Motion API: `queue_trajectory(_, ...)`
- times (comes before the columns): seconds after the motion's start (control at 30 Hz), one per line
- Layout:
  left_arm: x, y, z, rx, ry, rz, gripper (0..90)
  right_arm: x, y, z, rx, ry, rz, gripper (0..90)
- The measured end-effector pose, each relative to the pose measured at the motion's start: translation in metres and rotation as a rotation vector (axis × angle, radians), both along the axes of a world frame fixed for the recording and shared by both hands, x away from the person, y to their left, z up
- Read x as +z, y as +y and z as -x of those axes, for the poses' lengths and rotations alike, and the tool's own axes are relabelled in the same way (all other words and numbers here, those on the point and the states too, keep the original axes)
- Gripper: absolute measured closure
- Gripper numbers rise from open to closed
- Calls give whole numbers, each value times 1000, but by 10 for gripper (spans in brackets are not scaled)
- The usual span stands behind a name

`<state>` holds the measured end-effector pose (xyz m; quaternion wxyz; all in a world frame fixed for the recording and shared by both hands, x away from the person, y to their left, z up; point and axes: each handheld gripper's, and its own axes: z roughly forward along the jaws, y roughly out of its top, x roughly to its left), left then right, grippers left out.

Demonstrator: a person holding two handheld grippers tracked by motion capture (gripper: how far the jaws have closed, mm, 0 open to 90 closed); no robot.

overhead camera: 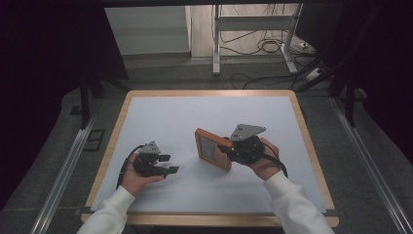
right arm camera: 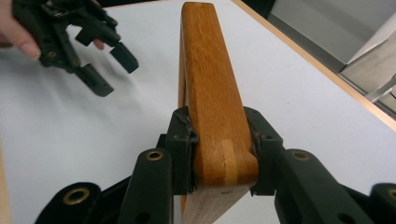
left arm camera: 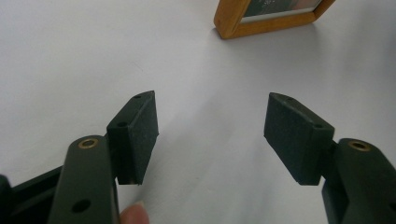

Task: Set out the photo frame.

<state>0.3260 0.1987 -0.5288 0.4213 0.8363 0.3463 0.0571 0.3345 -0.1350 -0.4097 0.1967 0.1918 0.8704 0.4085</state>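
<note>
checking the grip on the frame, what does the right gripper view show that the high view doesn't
Right gripper view: both pads press the wooden frame on its thick edge at a corner joint, jaws closed on it.

High view: the frame's glass front, the whole white table, both of the person's white sleeves, the floor and cables beyond.

Both: the right gripper shut on the frame, and the left gripper apart from it, jaws open with nothing between them.

A white table (overhead camera: pixel 160 117) with a wooden rim stands on grey floor (overhead camera: pixel 58 146). Behind its far edge, cables (overhead camera: pixel 263 46) lie near 2 metal legs (overhead camera: pixel 216 44).
</note>
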Motion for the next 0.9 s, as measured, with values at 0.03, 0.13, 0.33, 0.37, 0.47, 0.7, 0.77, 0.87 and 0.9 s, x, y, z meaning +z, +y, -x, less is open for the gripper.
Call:
queue_trajectory(0.03,0,0,0,0,-2,-1,347,0,0,-2,-2,-1,2,667)
queue_trajectory(0.13,0,0,0,2,-3,-1,347,0,-1,-6,-26,-7,7,656)
queue_trajectory(0.33,0,0,0,4,-6,-2,346,-5,-4,-20,-71,8,0,603)
queue_trajectory(0.37,0,0,0,2,-8,-4,346,-5,-5,-23,-81,14,-8,594)
queue_trajectory(0.47,0,0,0,3,-10,-4,346,-7,-8,-32,-103,23,-20,562)
queue_trajectory(0.7,0,0,0,3,-11,-4,346,-15,-13,-51,-160,54,-48,491)
queue_trajectory(0.77,0,0,0,4,-11,-5,345,-17,-14,-56,-172,64,-55,474)
queue_trajectory(0.87,0,1,0,1,-11,-7,345,-19,-16,-60,-183,69,-61,459)
queue_trajectory(0.9,0,1,0,-1,-14,-8,346,-20,-16,-61,-184,71,-66,457)
